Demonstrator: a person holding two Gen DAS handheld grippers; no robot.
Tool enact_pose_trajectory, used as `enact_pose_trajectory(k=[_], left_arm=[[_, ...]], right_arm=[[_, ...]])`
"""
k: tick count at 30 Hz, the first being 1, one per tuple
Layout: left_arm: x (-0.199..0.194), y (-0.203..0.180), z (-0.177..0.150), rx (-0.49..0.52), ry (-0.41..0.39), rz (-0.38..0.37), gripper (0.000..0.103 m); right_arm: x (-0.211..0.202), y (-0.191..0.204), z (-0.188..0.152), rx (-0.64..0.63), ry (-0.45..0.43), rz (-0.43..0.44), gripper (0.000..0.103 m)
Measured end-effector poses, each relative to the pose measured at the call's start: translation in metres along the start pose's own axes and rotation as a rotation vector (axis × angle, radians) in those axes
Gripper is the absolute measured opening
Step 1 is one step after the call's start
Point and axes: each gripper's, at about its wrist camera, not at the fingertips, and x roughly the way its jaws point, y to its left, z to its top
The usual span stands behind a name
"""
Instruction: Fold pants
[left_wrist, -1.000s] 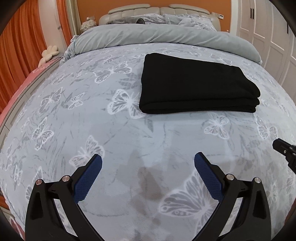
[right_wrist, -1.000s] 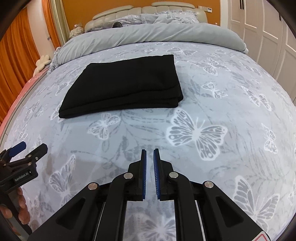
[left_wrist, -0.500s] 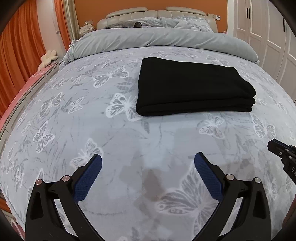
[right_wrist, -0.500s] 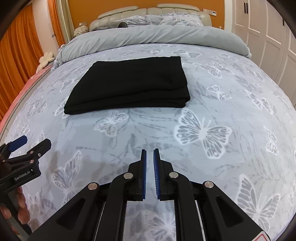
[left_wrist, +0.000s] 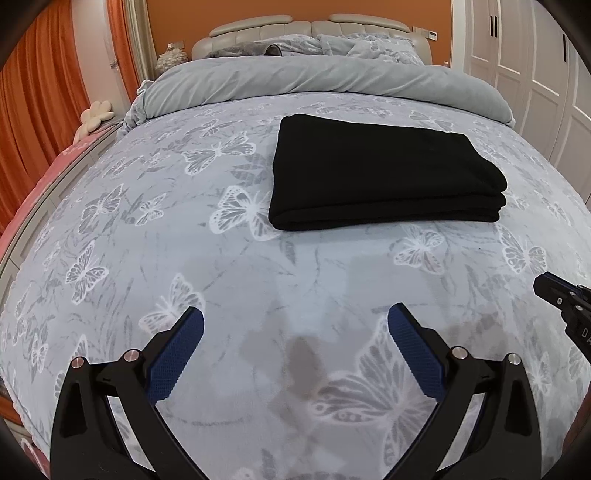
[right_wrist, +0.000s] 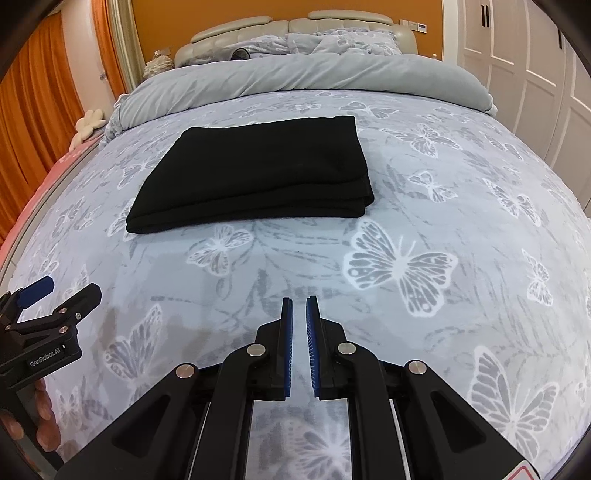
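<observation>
Black pants (left_wrist: 384, 170) folded into a flat layered rectangle, mid-bed on the butterfly bedspread (left_wrist: 184, 258), below the rolled grey duvet (left_wrist: 314, 81). Fold apparently complete, so both tools parked short of pants. Left gripper (left_wrist: 295, 350) spread wide, empty. Right gripper (right_wrist: 299, 343) nearly clenched, nothing between pads. No obstruction between.

Even, soft indoor light, moderately bright; source not visible. Soft dark shadow patches on bedspread (left_wrist: 303, 280) between and just ahead of left gripper (left_wrist: 295, 325) fingers; fainter shadows near right gripper (right_wrist: 299, 314). No glare on fabric; small highlights on metal pivot pins only. Sharp focus throughout, no motion blur. Strong fisheye bulge; black vignette at corners. Folded black pants (left_wrist: 384, 170) underexposed, little texture resolved.
</observation>
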Motion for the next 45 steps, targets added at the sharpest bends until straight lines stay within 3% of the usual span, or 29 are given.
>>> enact_pose_trajectory(k=[38, 45], left_arm=[[0.004, -0.002, -0.003, 0.010, 0.019, -0.004, 0.098], [-0.001, 0.008, 0.003, -0.049, -0.001, -0.022, 0.098]], right_arm=[[0.003, 0.004, -0.003, -0.004, 0.015, -0.004, 0.010], [0.003, 0.005, -0.002, -0.006, 0.013, -0.005, 0.010]])
